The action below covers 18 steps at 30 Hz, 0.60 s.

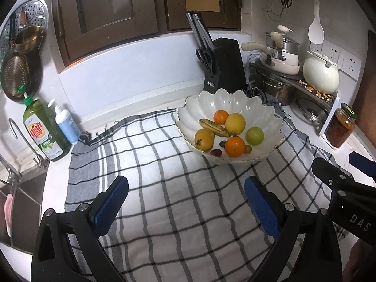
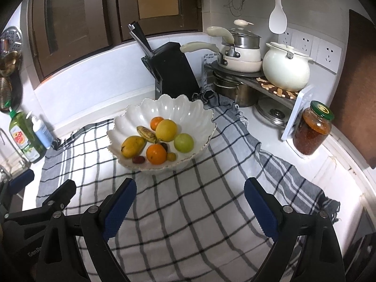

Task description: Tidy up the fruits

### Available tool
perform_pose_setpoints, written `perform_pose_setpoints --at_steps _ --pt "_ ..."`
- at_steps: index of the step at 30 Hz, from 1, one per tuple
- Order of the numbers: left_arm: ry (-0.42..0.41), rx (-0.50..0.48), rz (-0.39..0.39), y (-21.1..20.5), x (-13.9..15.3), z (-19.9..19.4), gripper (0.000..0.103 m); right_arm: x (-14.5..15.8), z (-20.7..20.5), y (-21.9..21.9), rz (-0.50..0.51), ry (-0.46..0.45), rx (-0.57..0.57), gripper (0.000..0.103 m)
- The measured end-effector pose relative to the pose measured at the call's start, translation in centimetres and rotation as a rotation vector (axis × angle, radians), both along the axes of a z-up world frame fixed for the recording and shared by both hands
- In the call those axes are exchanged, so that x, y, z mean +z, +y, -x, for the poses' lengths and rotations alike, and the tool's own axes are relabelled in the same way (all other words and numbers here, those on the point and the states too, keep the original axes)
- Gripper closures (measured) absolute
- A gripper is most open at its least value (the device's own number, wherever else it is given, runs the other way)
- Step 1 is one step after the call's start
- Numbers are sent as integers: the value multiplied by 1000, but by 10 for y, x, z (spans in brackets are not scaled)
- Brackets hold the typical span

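Gripper [image 2: 190,197] (gaping) before fruit-filled bowl [image 2: 202,115]

White counter [image 2: 338,178], checked cloth [image 2: 188,211], soap bottles [image 1: 47,129], knife block [image 2: 174,75], jar [image 2: 312,129]

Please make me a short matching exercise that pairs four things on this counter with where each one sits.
Things:
1. banana
2. knife block
3. jar with the green lid
4. green dish soap bottle

Places:
A. at the right edge of the counter, beside the white rack
B. by the sink, next to the white pump bottle
C. inside the white scalloped bowl
D. against the back wall, behind the bowl

Pairs: 1-C, 2-D, 3-A, 4-B
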<state>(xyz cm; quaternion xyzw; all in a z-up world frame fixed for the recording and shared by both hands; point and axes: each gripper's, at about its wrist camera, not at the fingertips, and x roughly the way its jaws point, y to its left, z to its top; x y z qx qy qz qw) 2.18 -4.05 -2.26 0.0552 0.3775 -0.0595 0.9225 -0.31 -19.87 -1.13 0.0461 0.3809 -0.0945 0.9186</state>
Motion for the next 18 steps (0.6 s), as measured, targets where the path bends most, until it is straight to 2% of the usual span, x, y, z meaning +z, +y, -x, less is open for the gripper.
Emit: perform_pose_setpoints --at_steps 18 --pt "26 10 4 4 13 38 2 14 36 3 -17 0 20 9"
